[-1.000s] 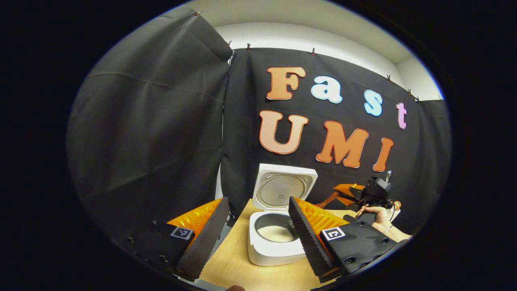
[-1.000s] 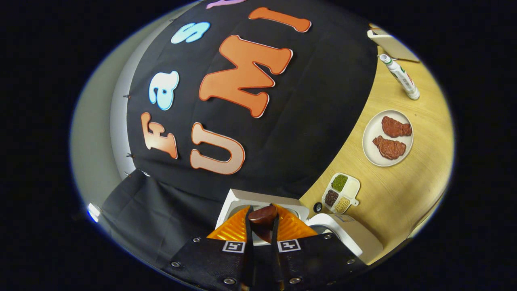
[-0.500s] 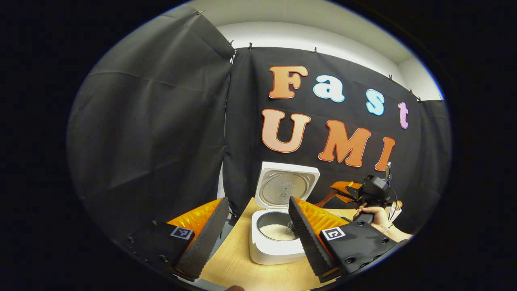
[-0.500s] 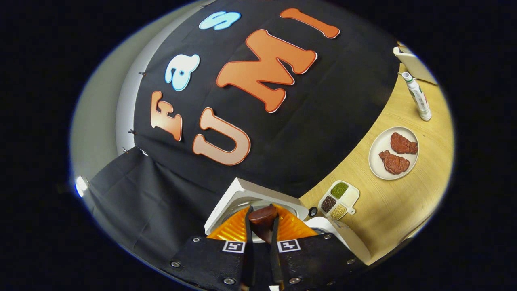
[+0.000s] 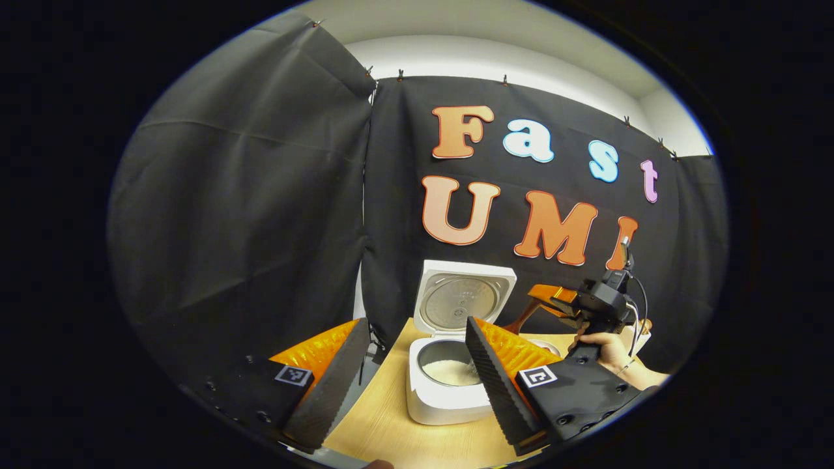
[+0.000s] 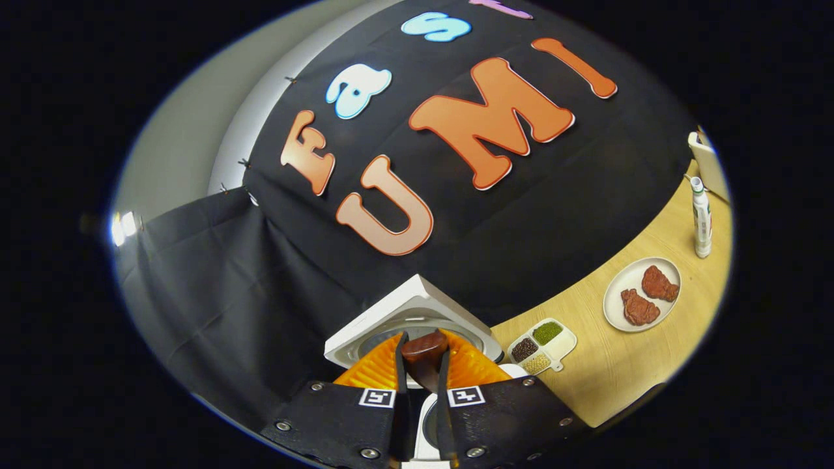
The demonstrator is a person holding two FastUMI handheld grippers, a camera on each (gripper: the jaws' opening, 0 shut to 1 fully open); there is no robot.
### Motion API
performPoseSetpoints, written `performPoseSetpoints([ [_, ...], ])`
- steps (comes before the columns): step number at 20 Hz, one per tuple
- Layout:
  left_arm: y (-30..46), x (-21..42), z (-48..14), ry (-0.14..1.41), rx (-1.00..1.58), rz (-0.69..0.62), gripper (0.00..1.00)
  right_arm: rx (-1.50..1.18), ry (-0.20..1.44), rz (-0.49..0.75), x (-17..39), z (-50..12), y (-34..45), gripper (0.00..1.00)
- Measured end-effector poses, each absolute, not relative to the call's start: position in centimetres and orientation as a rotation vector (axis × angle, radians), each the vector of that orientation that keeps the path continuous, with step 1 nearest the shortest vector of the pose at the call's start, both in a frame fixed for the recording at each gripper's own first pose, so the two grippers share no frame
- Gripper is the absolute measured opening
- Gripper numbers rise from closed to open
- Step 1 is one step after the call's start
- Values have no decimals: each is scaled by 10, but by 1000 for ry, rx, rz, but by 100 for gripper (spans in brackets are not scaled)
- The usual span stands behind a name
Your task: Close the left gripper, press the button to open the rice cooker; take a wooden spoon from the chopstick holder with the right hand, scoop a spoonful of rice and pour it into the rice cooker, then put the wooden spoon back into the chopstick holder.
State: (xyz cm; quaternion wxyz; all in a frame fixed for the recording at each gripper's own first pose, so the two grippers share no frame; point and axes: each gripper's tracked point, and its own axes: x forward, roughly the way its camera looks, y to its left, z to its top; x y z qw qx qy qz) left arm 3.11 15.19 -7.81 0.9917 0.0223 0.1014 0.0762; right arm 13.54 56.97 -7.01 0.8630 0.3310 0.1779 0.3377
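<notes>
In the left gripper view, the rice cooker (image 5: 449,384) stands on the surface (image 5: 391,430) at lower centre, its lid (image 5: 464,303) raised behind the pot, with rice (image 5: 451,372) lying in the pot. The left gripper (image 5: 410,374) frames the cooker from the bottom of the frame, one of its fingers on each side. The right gripper (image 5: 554,301) hangs right of the lid, a hand (image 5: 603,348) below it.

In the right gripper view, the wooden spoon (image 6: 423,352) sits between the fingers at bottom centre, before the lid (image 6: 404,312). Right of the cooker lies a divided tray (image 6: 542,345), then a plate (image 6: 642,294) farther right, and a bottle (image 6: 701,218) stands above the plate.
</notes>
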Motion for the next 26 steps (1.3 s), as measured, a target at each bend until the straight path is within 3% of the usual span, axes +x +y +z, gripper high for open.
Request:
performPoseSetpoints([
  [15, 167, 22, -85, 213, 28, 163, 100, 186, 104, 891, 83, -30, 629, 14],
  [23, 169, 20, -84, 210, 15, 168, 100, 159, 108, 924, 74, -33, 635, 15],
  [24, 169, 20, -85, 209, 13, 167, 100, 185, 125, 918, 76, -32, 631, 10],
  [26, 165, 19, -84, 205, 12, 161, 100, 220, 131, 907, 79, -26, 620, 15],
])
